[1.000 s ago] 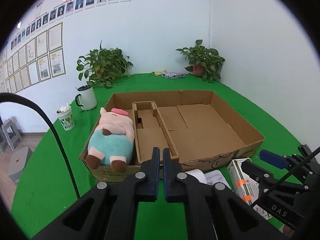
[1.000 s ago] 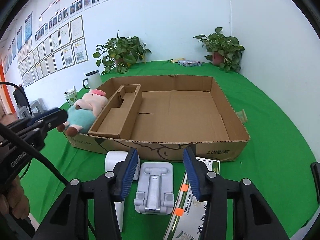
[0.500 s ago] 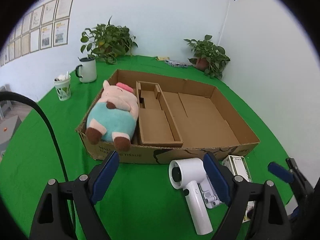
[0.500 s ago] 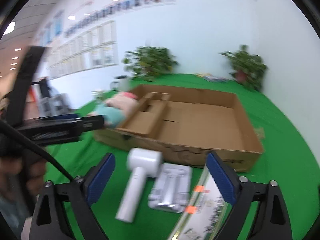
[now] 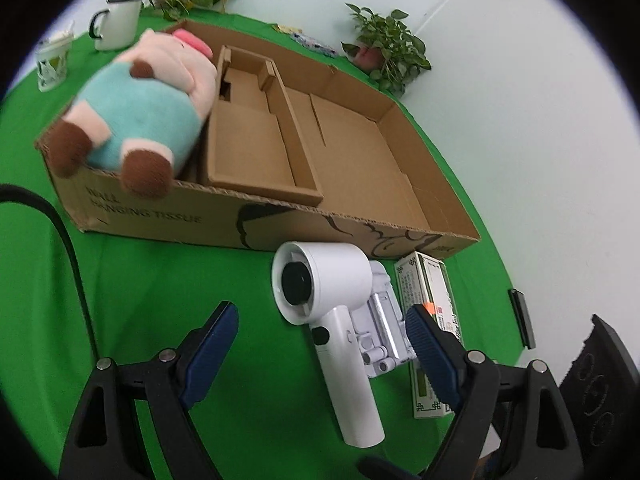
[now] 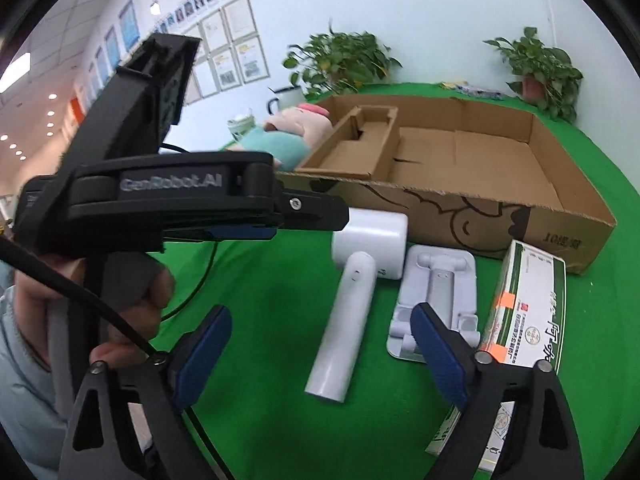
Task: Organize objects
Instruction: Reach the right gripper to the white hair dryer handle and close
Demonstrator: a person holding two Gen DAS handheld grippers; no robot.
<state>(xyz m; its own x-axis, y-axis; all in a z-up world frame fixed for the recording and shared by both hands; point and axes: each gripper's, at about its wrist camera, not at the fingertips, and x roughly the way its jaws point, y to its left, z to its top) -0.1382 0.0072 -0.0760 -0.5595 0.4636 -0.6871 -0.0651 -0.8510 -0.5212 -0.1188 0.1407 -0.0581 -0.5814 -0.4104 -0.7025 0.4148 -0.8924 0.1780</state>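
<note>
The white hair dryer point(image 5: 332, 308) lies flat on the green cloth just in front of the cardboard box point(image 5: 256, 224), its round head toward the box's front wall and its straight handle point(image 6: 340, 328) pointing away from it. It looks a hard, smooth plastic shell: stiff, probably of moderate weight with most of it in the head, and likely slippery on the rounded barrel. The handle seems the better hold, taken across its width close to the head so the heavy end does not swing down. Touching the dryer's far side, also before the box, lies a pale folding stand point(image 6: 436, 300), rigid and flat, and beyond that a green-and-white carton point(image 6: 524, 312), light and easily dented. In the box's end compartment farthest from the carton lies a soft plush pig point(image 5: 136, 108). The left gripper point(image 5: 324, 340) hangs over the dryer's handle with fingers wide apart, not touching it. The right gripper point(image 6: 320, 340) also straddles the handle; its jaws are closing, the pads not yet on anything.
</note>
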